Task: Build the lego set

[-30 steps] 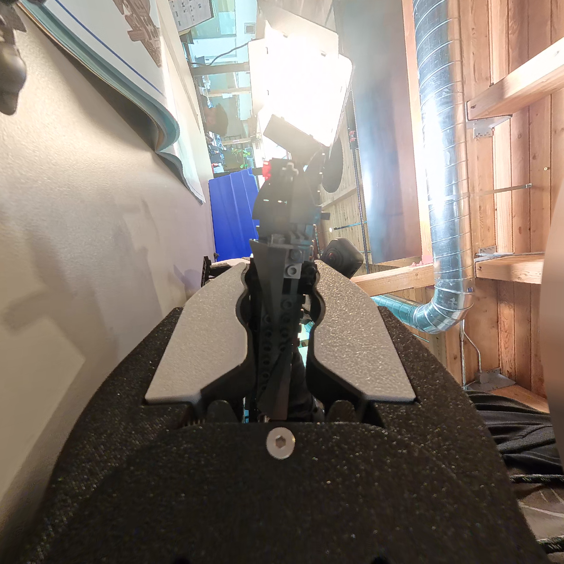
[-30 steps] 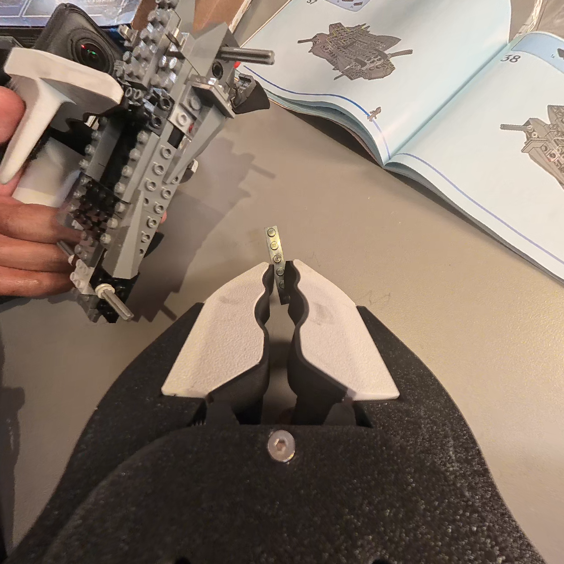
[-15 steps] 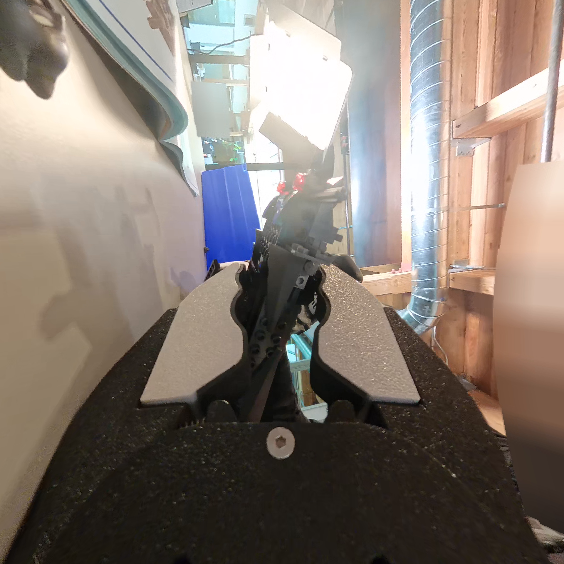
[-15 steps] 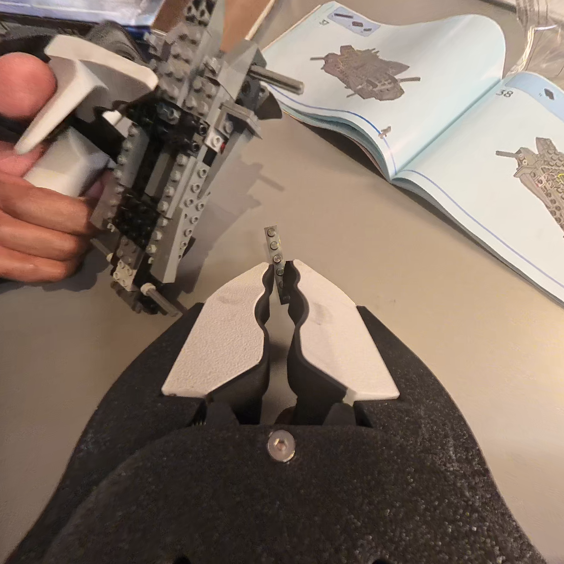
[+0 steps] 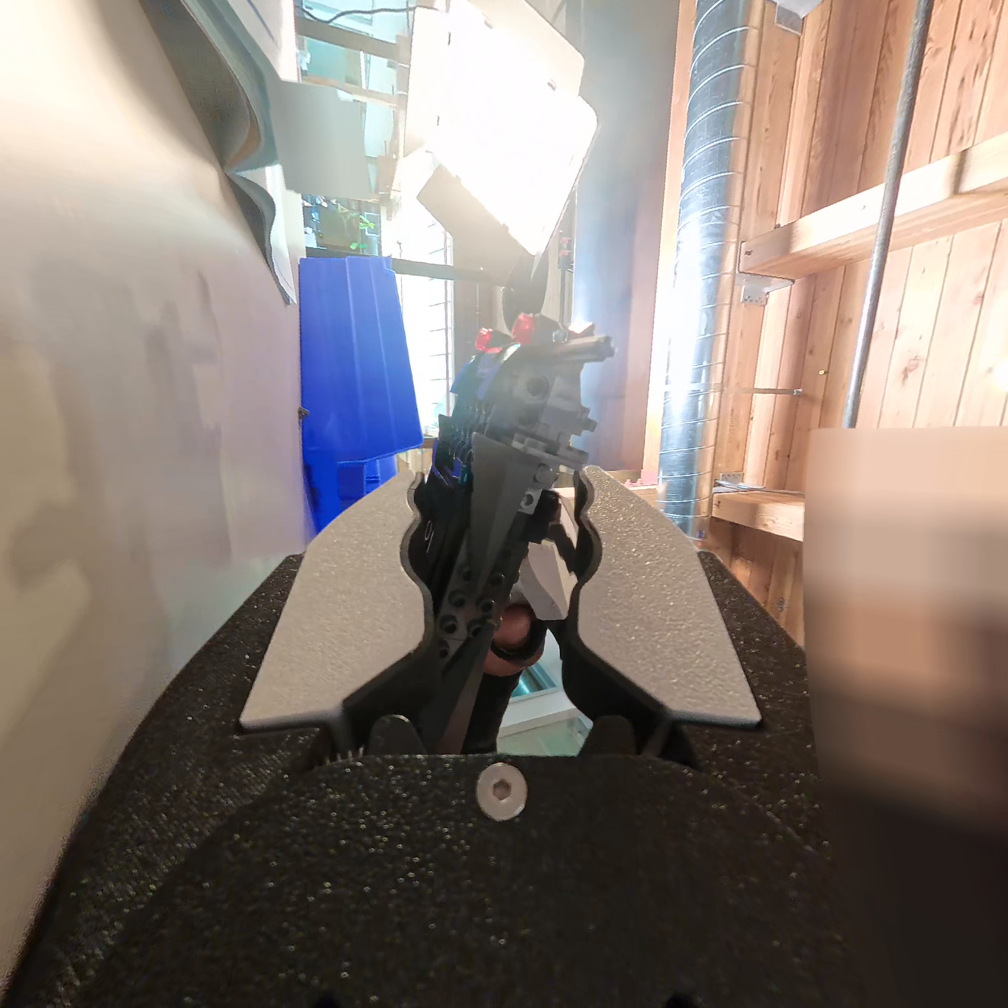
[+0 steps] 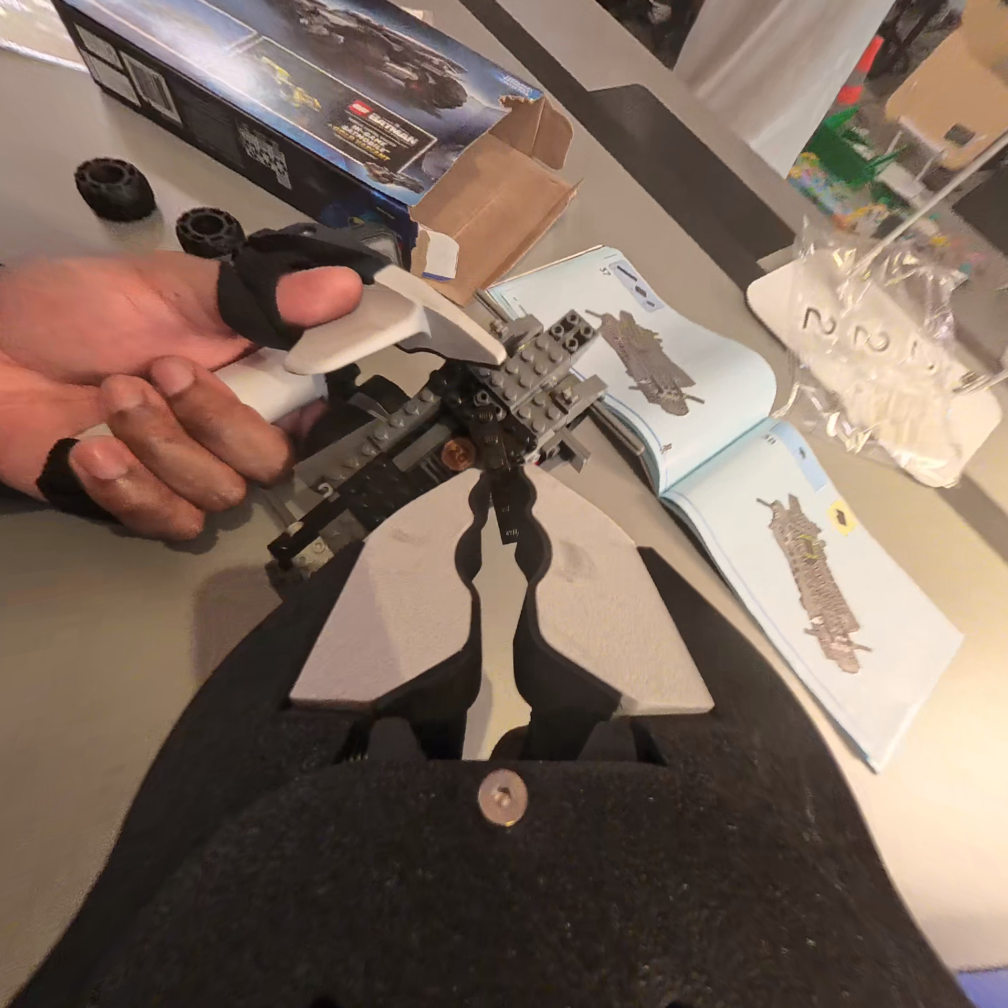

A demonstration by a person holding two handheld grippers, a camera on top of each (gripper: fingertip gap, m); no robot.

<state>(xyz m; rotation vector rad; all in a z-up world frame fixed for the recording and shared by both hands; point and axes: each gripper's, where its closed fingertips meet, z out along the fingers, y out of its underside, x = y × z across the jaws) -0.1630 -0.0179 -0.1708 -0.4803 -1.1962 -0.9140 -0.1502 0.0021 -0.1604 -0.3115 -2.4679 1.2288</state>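
The grey and black lego model point(image 6: 540, 371) lies low over the table point(image 6: 136, 627) in the right wrist view. My left gripper's white fingers point(image 6: 393, 333) reach around it from the left. In the left wrist view the model point(image 5: 523, 414) stands between the jaws of my left gripper point(image 5: 501, 480). The jaws are wide, with daylight between the right pad and the model. My right gripper point(image 6: 503, 485) is shut on a thin dark grey plate point(image 6: 493, 447). The plate's far end rests on the model's black part, beside a copper round piece point(image 6: 457, 454).
A person's hand point(image 6: 136, 382) holds the left gripper. The set's box point(image 6: 327, 109) and two black wheels point(image 6: 114, 188) lie at the back left. An open instruction booklet point(image 6: 736, 436) and clear bags point(image 6: 883, 382) lie to the right. A blue bin point(image 5: 354, 371) stands beyond the table. The tips of both grippers are at nearly the same place.
The left jaws widened; both pads pressed the model a second ago and now the right pad stands off it. The model came down and turned. The right gripper carried its plate forward onto the model.
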